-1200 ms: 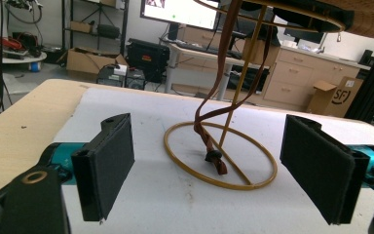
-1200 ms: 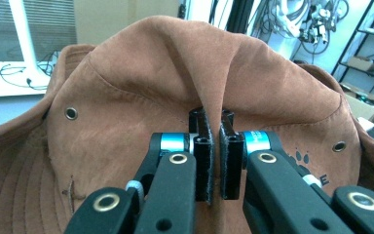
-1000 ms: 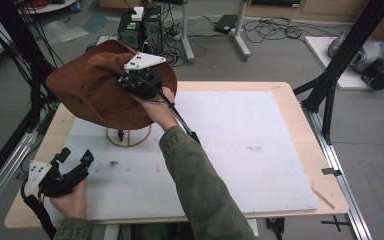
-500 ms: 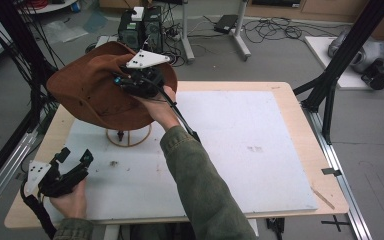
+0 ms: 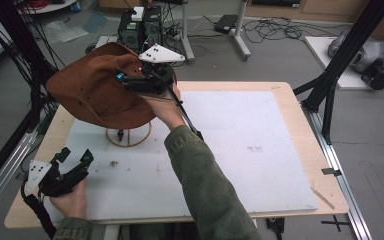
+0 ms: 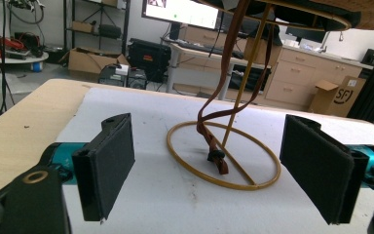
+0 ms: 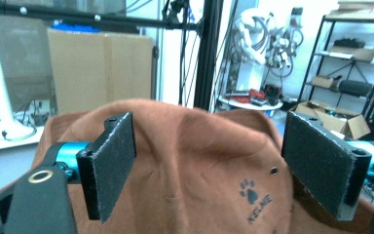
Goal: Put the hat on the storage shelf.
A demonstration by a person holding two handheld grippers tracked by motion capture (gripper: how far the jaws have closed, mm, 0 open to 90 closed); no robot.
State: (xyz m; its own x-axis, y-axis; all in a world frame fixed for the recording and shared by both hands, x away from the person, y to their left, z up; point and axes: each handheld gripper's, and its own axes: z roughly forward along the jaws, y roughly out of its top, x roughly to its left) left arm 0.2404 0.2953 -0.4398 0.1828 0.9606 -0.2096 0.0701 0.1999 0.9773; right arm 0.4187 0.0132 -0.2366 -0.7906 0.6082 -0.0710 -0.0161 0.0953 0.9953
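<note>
A lab floor strewn with cables surrounds the counter and its white mat. Near the far-left corner a brown hat sits on a wire stand. Above its crown the right gripper has just been opening, fingers wide apart with nothing pinched between them. At the near-left corner the left gripper rests, fingers wide, holding nothing.
</note>
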